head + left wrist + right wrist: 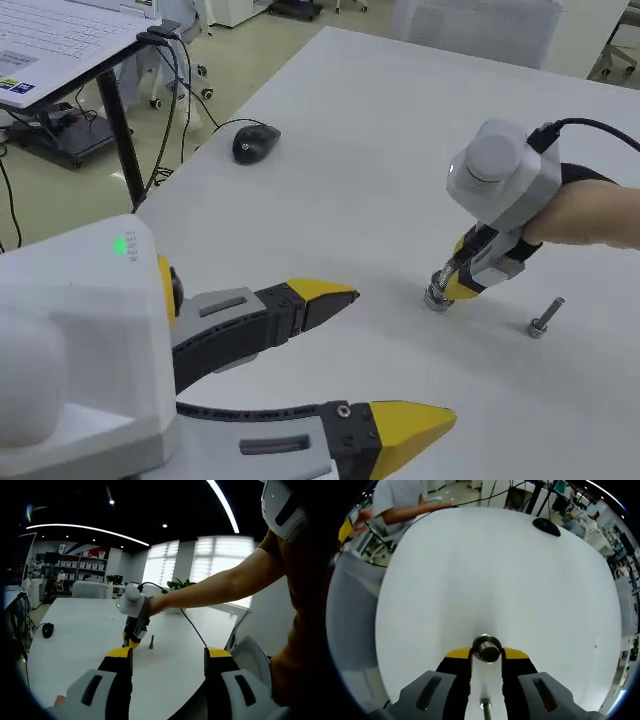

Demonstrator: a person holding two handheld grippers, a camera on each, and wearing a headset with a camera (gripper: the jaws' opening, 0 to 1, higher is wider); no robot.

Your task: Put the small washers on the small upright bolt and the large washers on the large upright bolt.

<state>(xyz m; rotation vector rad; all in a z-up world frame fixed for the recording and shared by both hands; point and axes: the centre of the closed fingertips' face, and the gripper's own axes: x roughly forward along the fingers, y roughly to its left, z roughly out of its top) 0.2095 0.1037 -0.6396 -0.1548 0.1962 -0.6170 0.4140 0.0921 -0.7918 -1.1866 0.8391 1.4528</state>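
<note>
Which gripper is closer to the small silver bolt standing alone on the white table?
Right. The right gripper, clamped around the large bolt, is right beside the small silver bolt; the left gripper hovers open, far off toward the person.

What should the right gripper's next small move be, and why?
Probably open slightly and lift off: the right gripper pinches a round metal washer that seems already low on the large threaded steel bolt.

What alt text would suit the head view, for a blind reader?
The right tongs point down at the large upright bolt on a white table, the small bolt standing beside it. The left tongs hang open in the foreground.
</note>
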